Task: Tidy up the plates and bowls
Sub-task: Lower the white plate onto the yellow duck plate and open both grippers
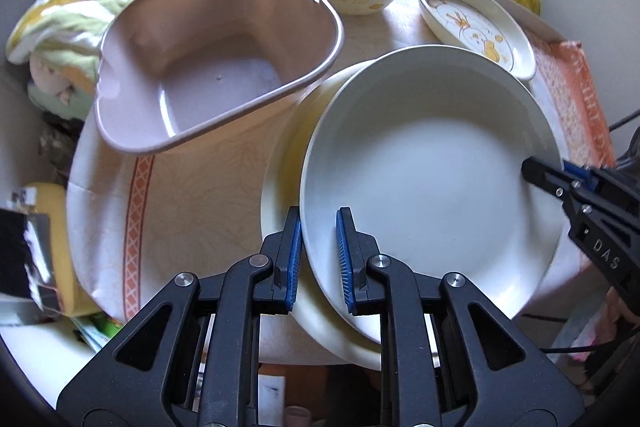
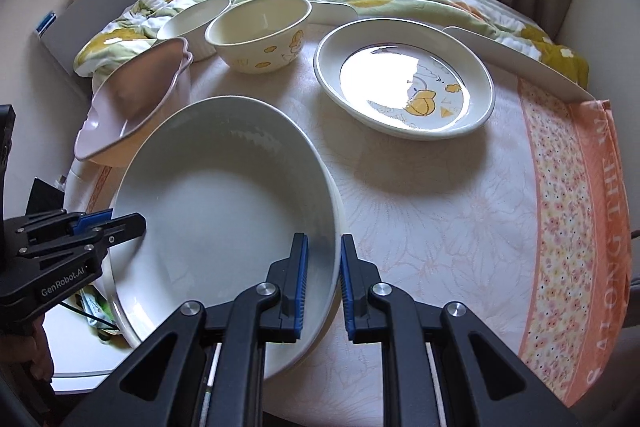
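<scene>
The surface point(image 2: 440, 227), under a pale floral cloth with an orange border, carries all the dishes. Largest is the white plate point(image 1: 432, 163), held by both claws at opposite rims and sitting tilted over a second cream plate point(image 1: 280, 163) just beneath it, near the front edge. The left claw point(image 1: 318, 259) is narrowed onto the plate's near rim, its blue pads on either side of the edge; the right claw point(image 2: 324, 283) pinches the opposite rim the same way.

Behind and to the left, a pink handled tub point(image 1: 208, 59) leans at a tilt, its low edge close to the plates. Further back lies the oval dish with a cartoon print point(image 2: 404, 79), then a printed cream bowl point(image 2: 260, 31), and a smaller plain bowl point(image 2: 192, 17) just beside it.

Risks, as I judge them: each grip bites only a thin strip of glazed rim, so uneven lowering by the two hands could let the plate twist out and clatter onto the one below. The stack overhangs the surface's front edge, so a shove there could send both off. The leaning tub looks unstable; a nudge from the plate's far rim might tip it.
</scene>
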A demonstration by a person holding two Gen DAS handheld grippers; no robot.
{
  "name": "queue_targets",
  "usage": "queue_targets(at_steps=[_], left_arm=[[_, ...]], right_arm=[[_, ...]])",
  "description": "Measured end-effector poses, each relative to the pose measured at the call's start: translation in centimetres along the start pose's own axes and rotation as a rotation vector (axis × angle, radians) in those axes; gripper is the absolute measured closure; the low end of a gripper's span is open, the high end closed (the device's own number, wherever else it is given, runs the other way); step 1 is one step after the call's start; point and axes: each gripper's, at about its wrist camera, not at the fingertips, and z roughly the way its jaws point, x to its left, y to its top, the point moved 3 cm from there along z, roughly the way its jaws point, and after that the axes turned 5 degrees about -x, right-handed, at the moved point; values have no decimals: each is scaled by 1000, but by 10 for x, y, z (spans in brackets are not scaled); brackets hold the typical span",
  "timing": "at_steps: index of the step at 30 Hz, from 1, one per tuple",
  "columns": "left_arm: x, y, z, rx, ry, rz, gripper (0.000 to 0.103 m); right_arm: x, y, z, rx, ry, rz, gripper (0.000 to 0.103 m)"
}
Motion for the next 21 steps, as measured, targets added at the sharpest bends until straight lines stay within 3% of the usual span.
queue_targets(at_steps=[6, 9, 21], left_arm=[[-7, 1, -3, -25, 54, 43, 88], [-5, 1, -4, -31, 47, 34, 88], [-15, 0, -5, -48, 120, 100, 89]], right_arm=[[6, -2, 3, -1, -59, -86, 89], [9, -2, 2, -12, -72, -116, 89], [14, -3, 2, -16, -103, -140, 89]])
